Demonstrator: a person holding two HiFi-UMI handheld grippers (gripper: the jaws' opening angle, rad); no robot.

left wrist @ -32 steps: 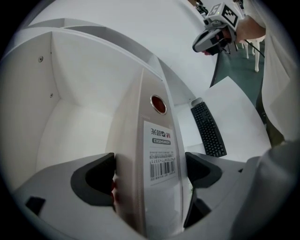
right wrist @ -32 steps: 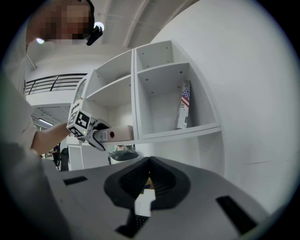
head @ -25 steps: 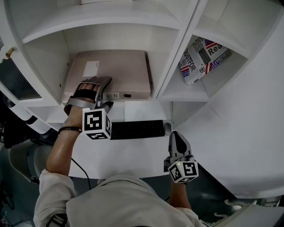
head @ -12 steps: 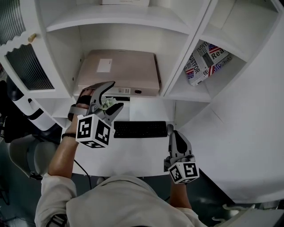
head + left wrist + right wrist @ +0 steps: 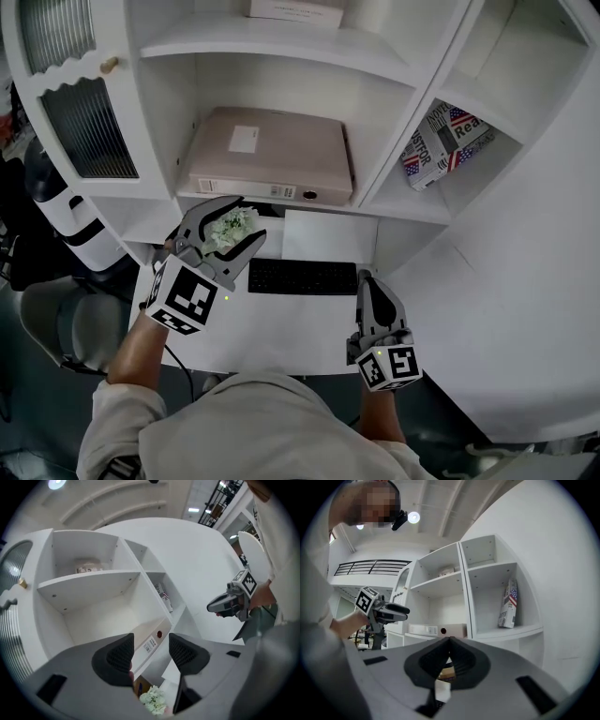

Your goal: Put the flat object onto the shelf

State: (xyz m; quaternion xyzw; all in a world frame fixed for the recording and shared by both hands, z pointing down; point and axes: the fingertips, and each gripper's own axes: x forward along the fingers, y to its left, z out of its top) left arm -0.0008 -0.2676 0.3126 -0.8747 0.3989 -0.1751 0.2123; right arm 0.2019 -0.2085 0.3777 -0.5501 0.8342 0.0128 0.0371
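Drawn back off the binder (image 5: 272,150) and lifted over the desk (image 5: 309,328) since 1 second ago: left gripper (image 5: 247,221), rolled onto its side, jaws just closing from wide to about half apart, nothing between them. Binder lying flat on the shelf (image 5: 281,84), middle compartment, spine across the opening and facing out. Straight ahead of the left gripper, near but apart; farther from the right gripper (image 5: 368,284). Right gripper low beside the keyboard (image 5: 302,277), aimed level at the shelf, jaws pressed together, empty. Placement apparently done; only withdrawal left.
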